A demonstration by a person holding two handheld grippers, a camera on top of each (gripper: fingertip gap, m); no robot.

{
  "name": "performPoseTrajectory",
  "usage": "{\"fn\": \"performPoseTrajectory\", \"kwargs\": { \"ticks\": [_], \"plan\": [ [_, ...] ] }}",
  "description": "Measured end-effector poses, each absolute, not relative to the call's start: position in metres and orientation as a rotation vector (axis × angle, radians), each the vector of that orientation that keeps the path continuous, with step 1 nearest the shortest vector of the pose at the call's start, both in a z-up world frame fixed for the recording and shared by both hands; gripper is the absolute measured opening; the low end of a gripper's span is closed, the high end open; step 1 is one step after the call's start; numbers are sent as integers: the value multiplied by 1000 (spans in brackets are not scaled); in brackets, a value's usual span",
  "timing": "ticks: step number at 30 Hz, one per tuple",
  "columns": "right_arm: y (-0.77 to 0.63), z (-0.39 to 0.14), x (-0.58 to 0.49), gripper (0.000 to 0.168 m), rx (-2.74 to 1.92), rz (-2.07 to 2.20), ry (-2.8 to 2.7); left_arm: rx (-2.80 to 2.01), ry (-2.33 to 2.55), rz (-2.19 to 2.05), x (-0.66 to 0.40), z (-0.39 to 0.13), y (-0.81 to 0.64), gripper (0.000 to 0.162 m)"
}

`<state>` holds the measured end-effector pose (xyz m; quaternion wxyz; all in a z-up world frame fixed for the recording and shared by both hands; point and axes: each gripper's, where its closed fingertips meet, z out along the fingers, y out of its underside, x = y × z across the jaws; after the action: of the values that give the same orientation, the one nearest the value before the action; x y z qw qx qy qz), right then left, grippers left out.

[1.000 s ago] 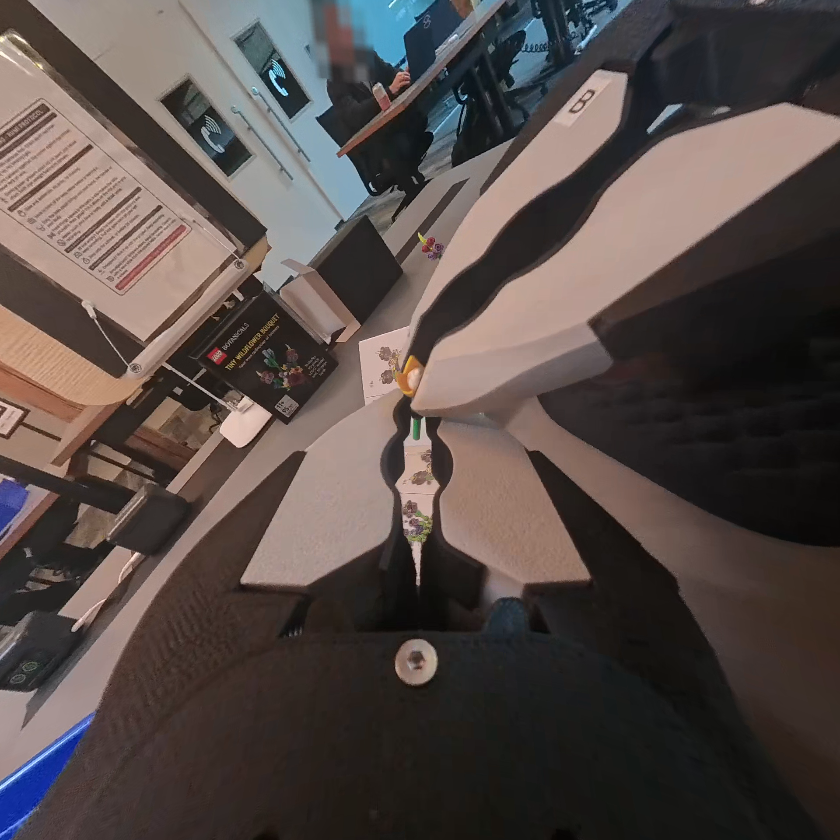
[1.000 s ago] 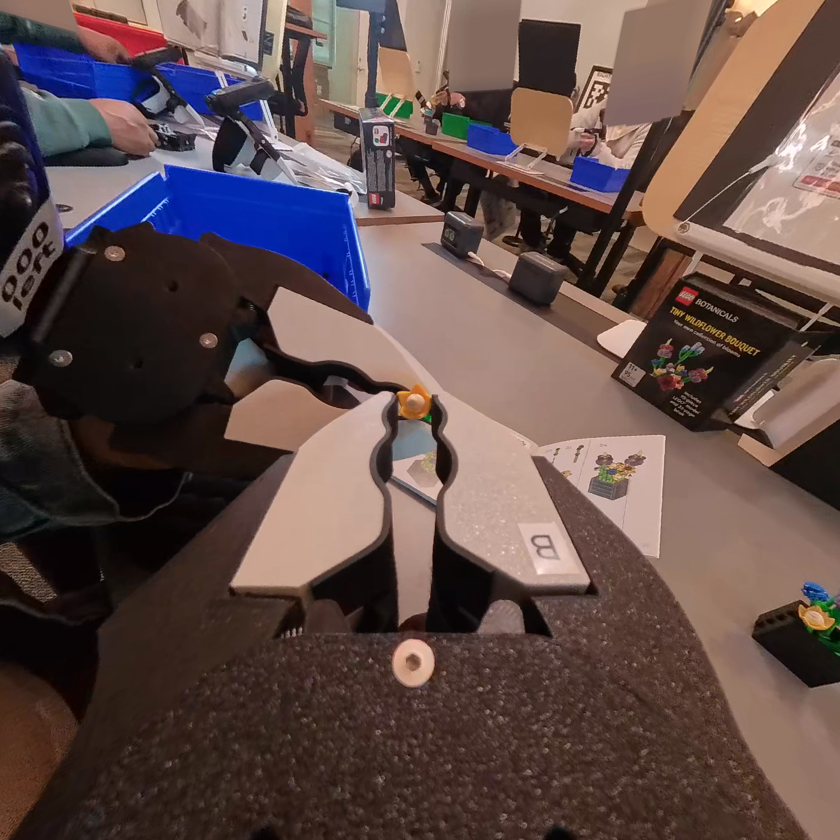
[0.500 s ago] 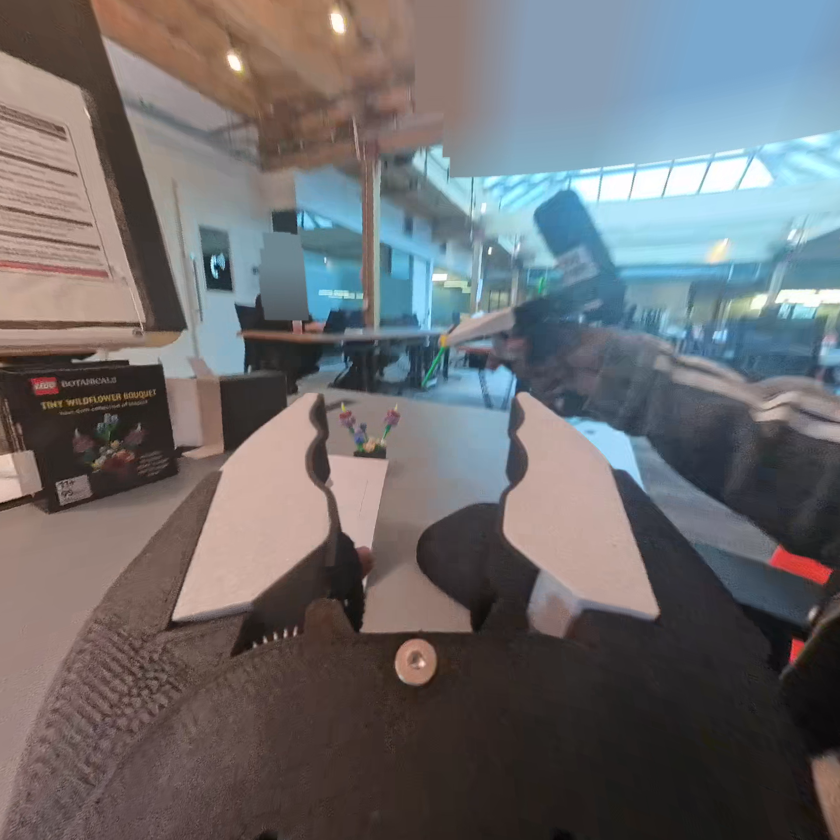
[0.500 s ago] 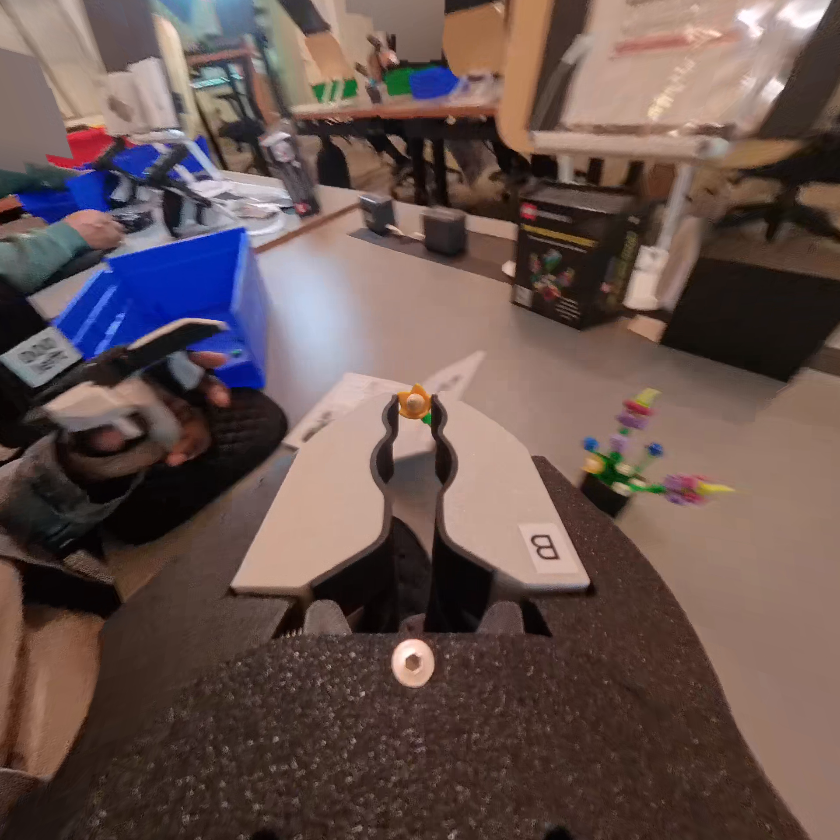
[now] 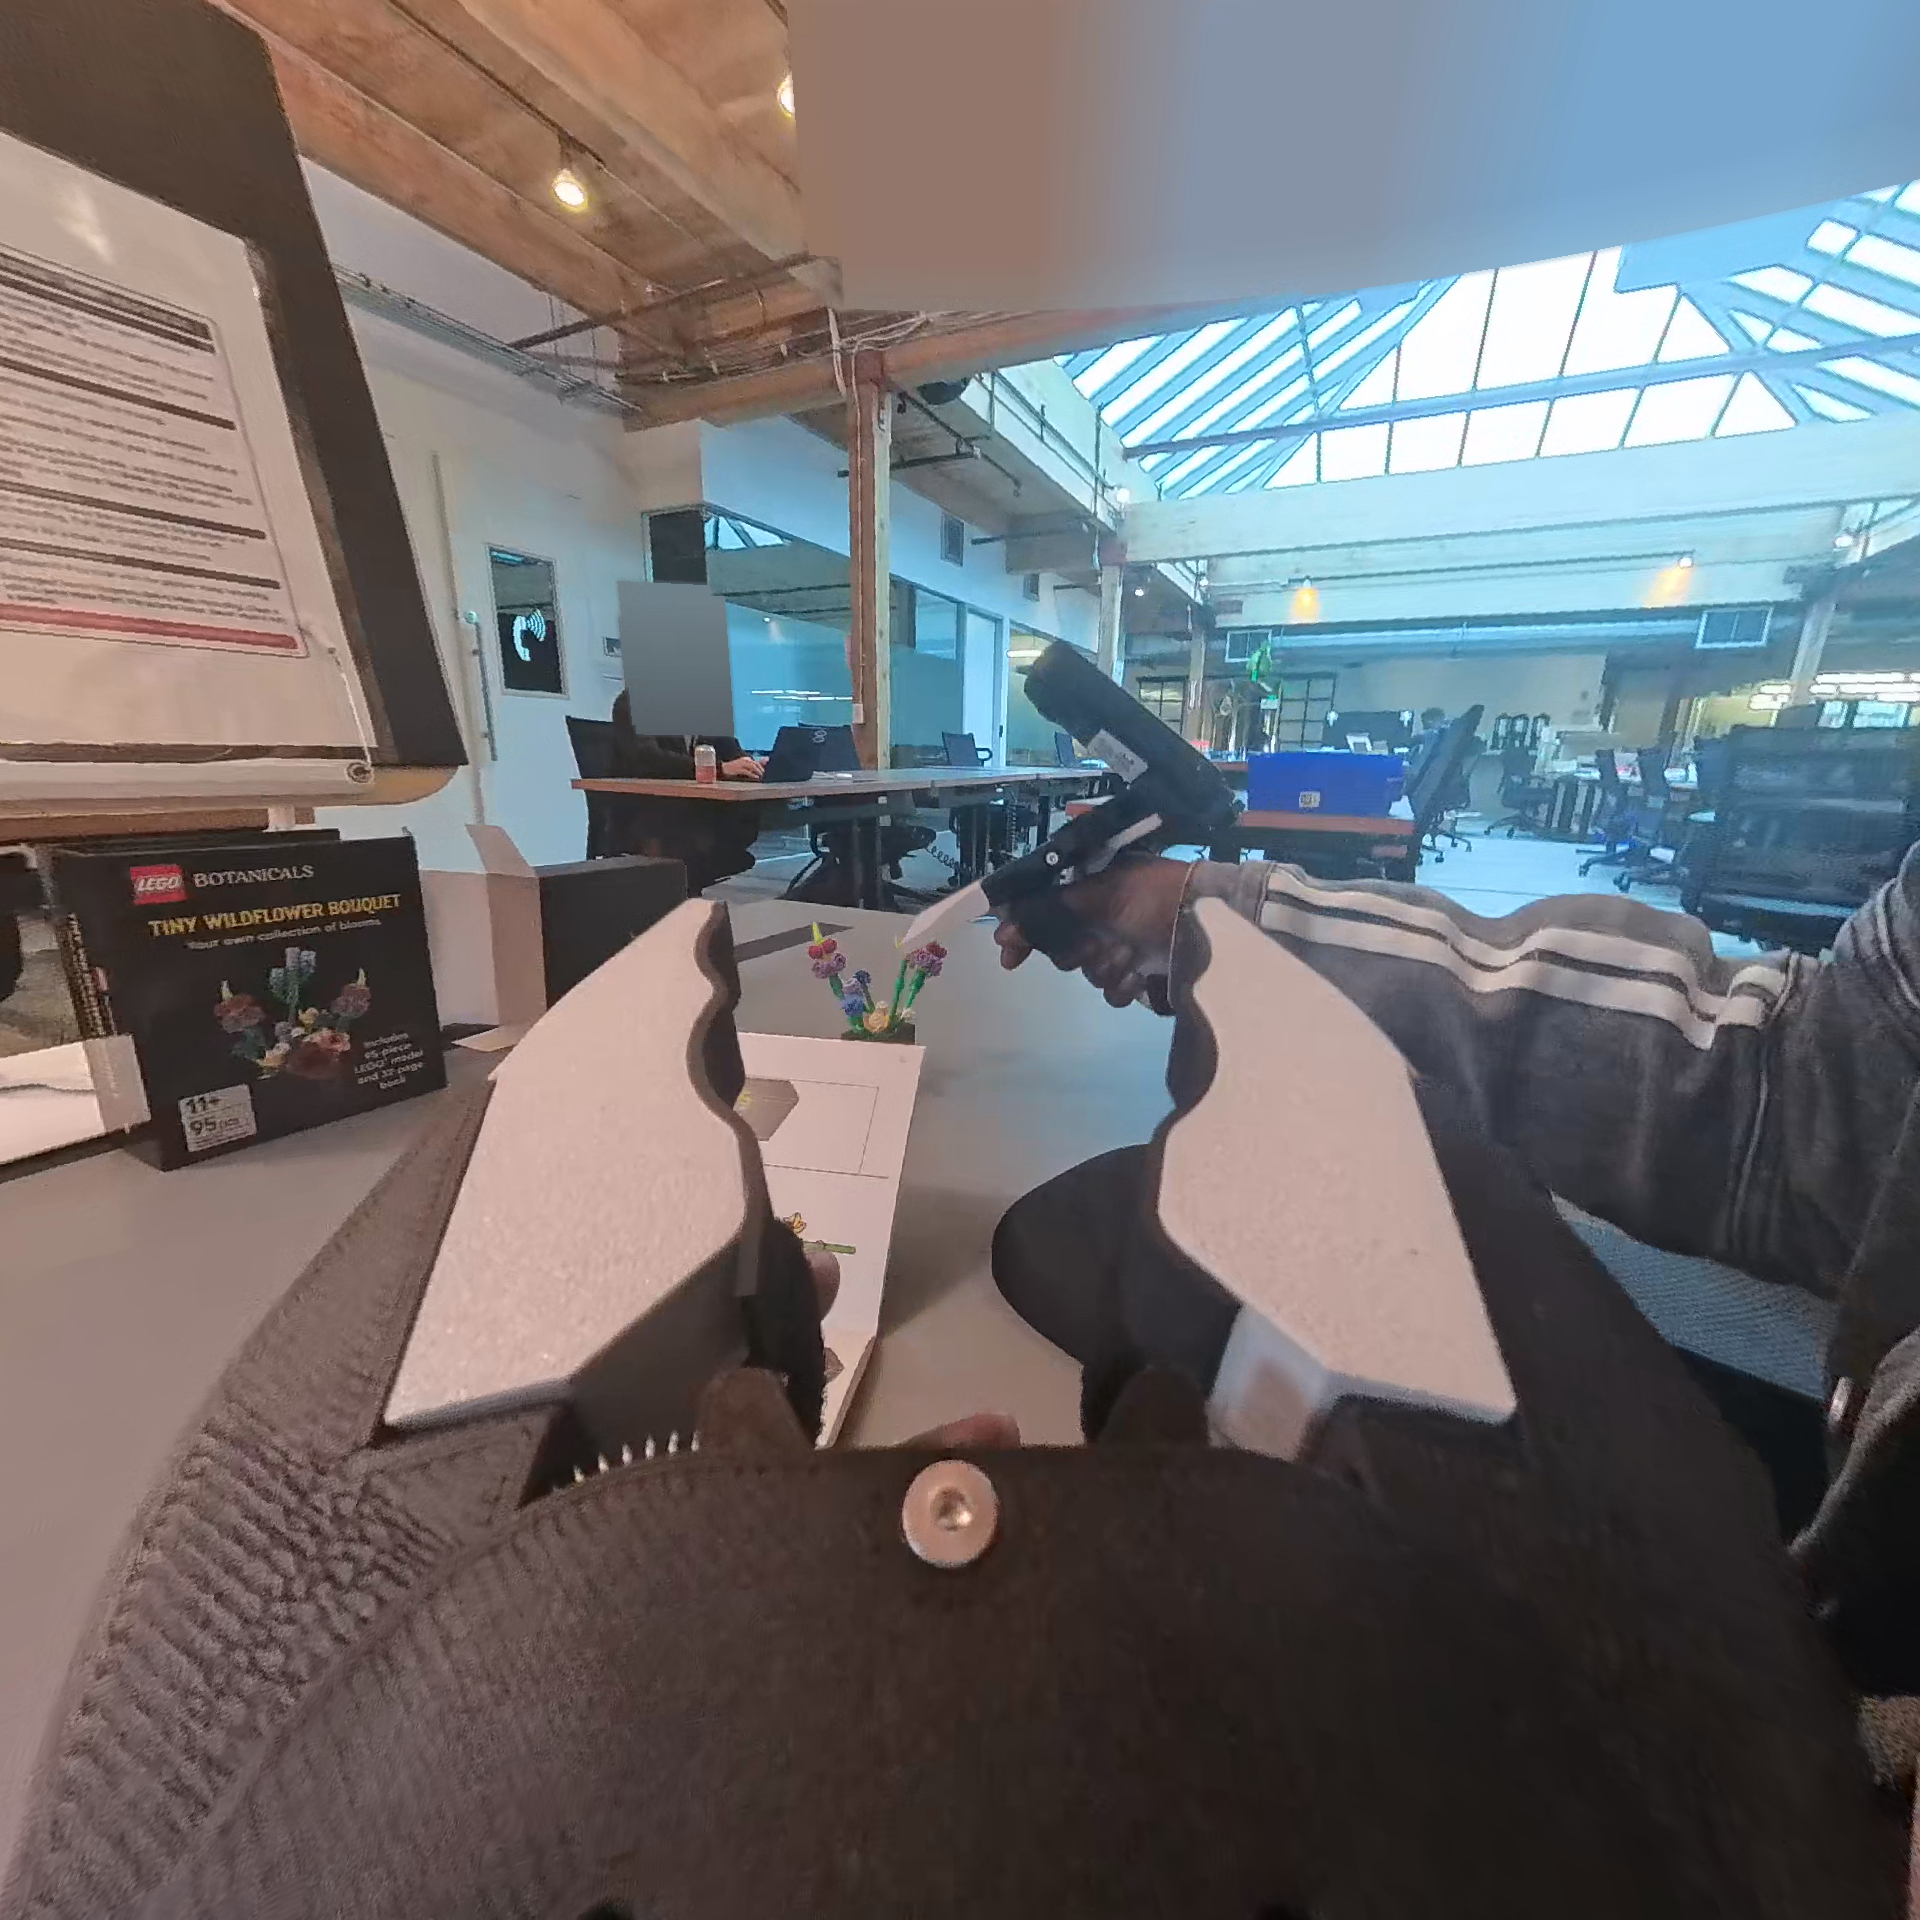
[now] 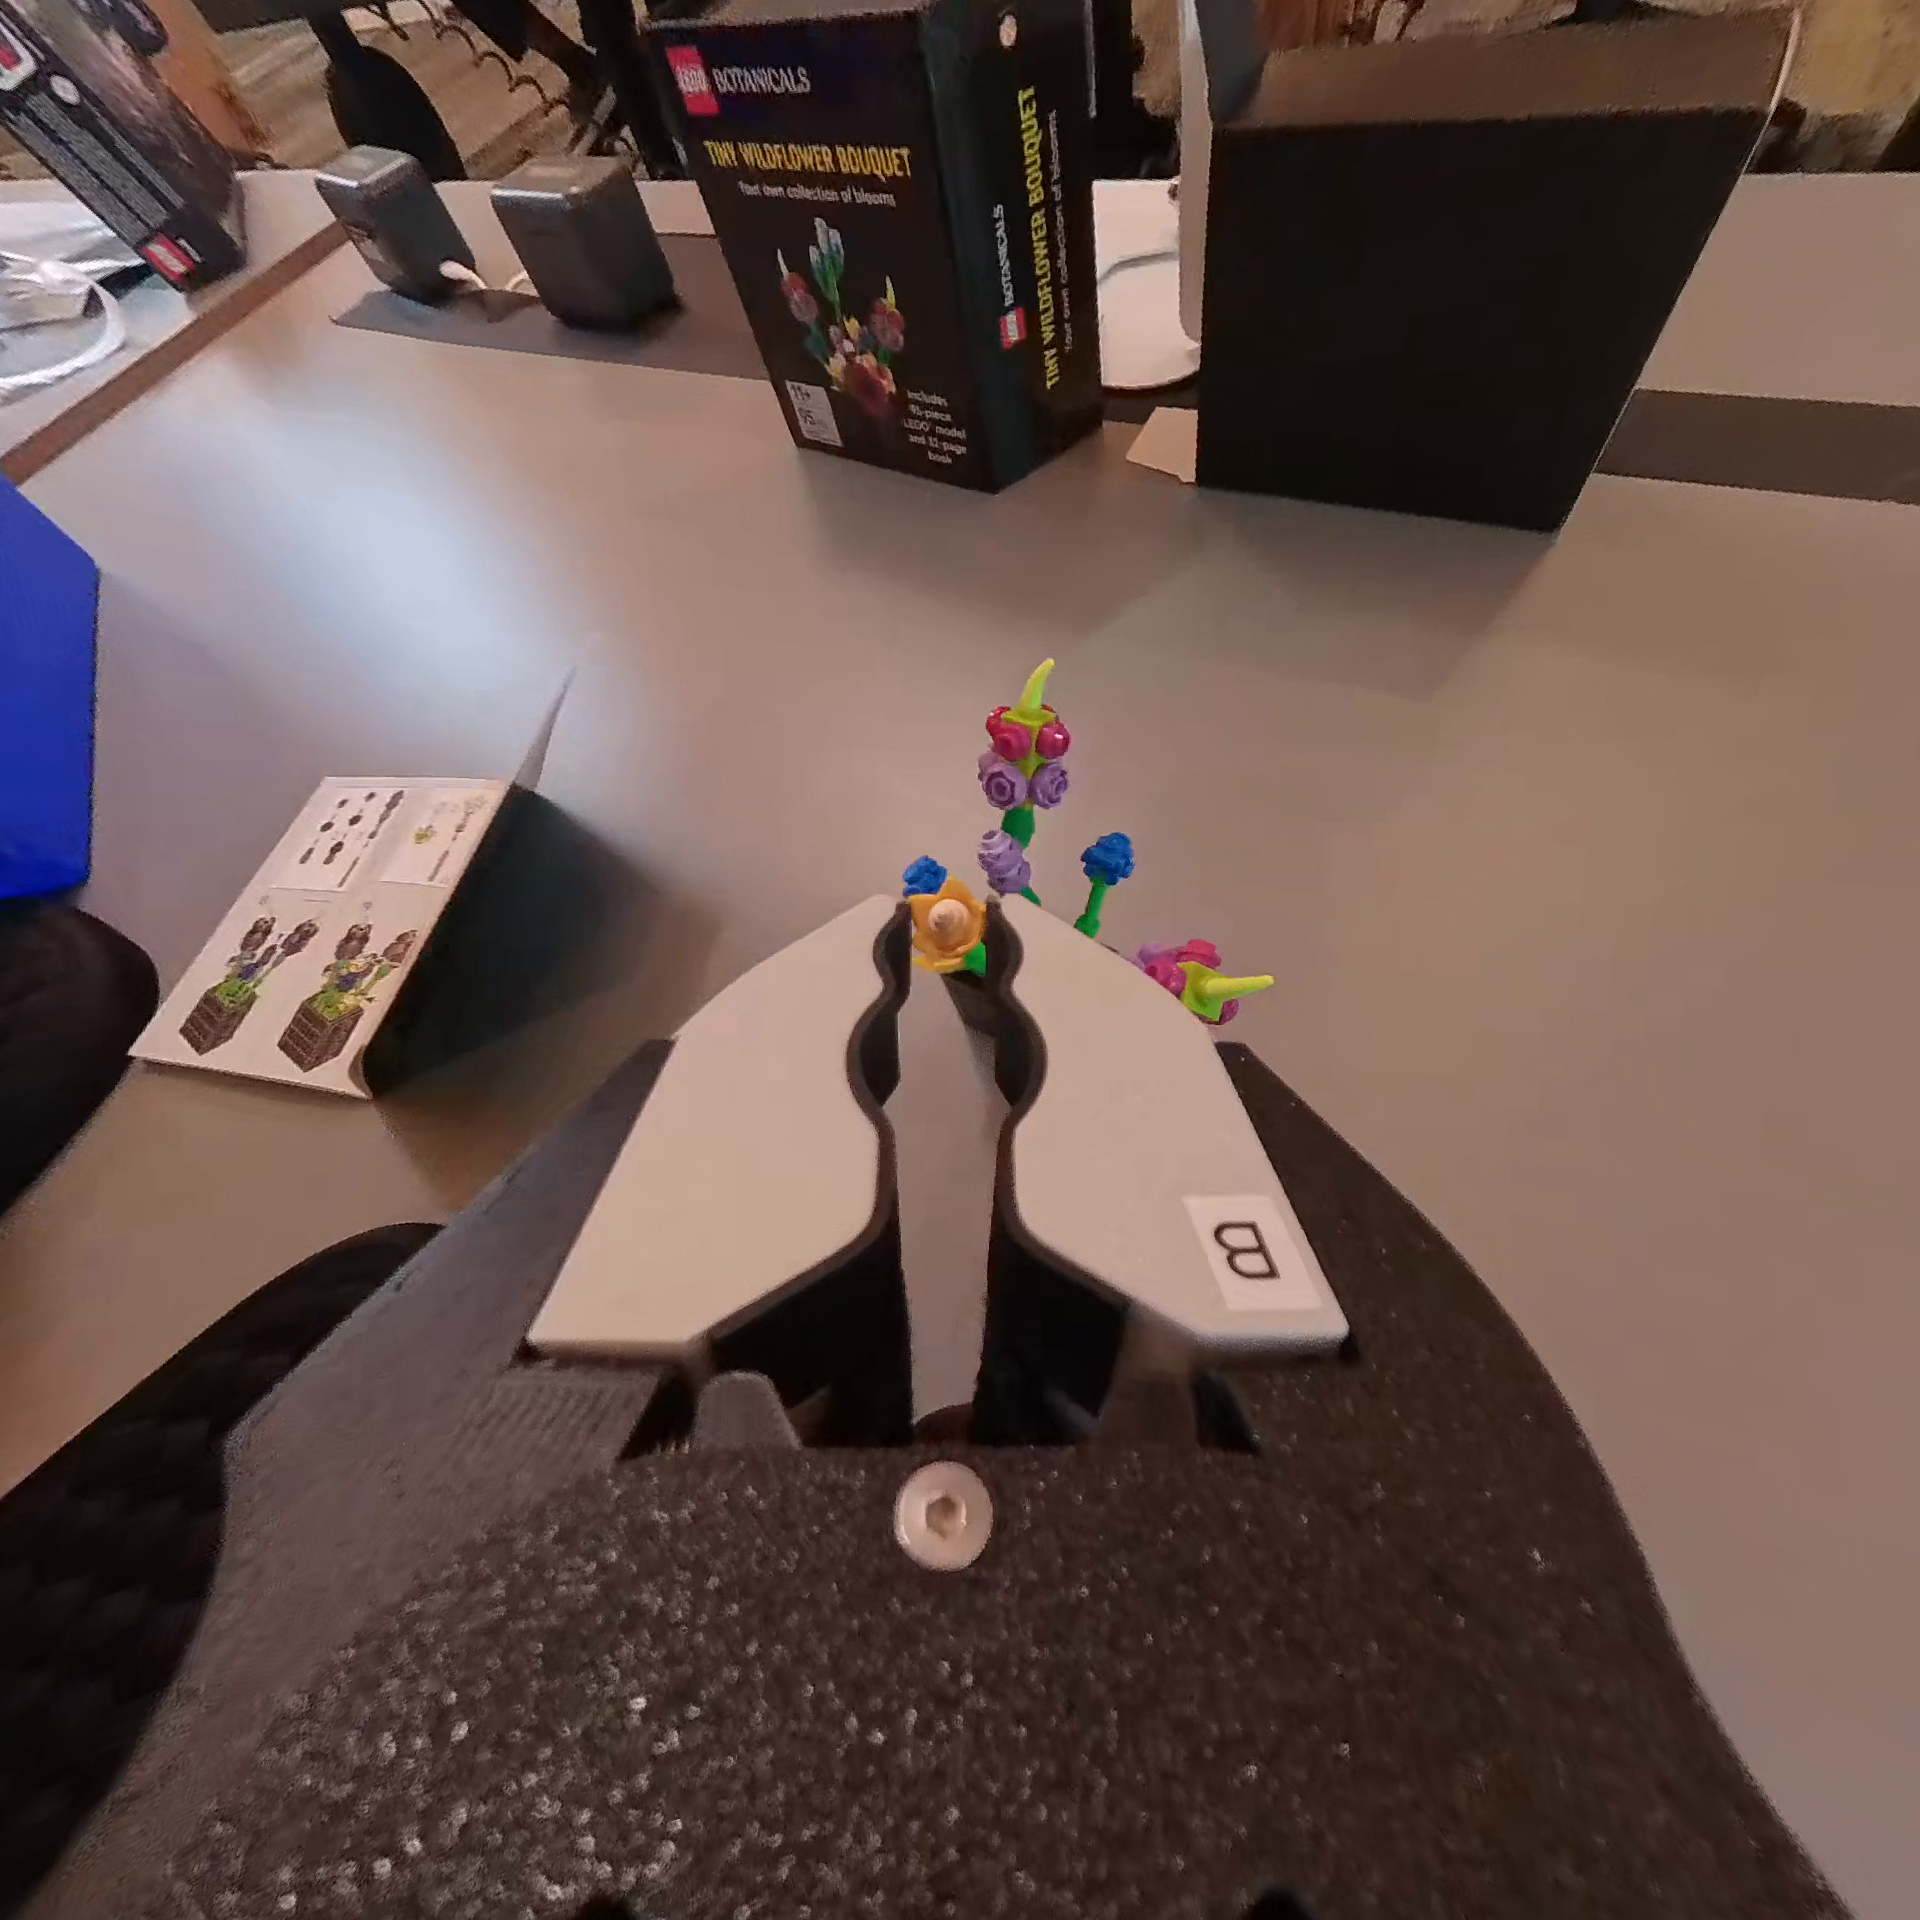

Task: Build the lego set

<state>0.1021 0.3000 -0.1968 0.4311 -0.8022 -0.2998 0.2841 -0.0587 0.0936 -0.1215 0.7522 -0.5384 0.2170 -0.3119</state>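
the right gripper is clenched on a small yellow-orange flower, pinched at the very tips of its fingers with the bloom facing up toward the camera and a bit of green stem showing beneath it. directly ahead of those tips, low and very close, stands the partly built bouquet on the grey table: a tall stalk of magenta and purple blooms topped by a lime spike, two blue buds on green stems, a purple bloom, and a pink flower with a lime spike leaning out to the right. its dark base is mostly hidden behind the fingers, so i cannot tell which socket is free. the held flower lies just on the near side of the bouquet, roughly level with the blue buds, and its stem seems to point down and away, so my judgement is that the next move is a short forward and downward push along the stem's axis into the base. the left gripper is released, fingers spread wide and holding nothing, well back from the bouquet with the instruction booklet lying between. the right is clearly nearer, its tip hovering just beside the flowers. the set's black box stands farther back.
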Motion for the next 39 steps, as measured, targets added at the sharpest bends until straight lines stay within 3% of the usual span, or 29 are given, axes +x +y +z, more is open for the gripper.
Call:
{"fn": "performPoseTrajectory", "kwargs": {
  "ticks": [22, 33, 39],
  "plan": [
    [308, -231, 103, 14, -2145, 536, -854, -1189, 444, -697, -63, -123, 96, 78],
    [300, -184, 113, 39, -1954, 560, -752, -1191, 447, -696, -62, -124, 97, 79],
    [278, -131, 121, 68, -1690, 649, -627, -1188, 458, -688, -61, -124, 95, 79]
  ]
}}
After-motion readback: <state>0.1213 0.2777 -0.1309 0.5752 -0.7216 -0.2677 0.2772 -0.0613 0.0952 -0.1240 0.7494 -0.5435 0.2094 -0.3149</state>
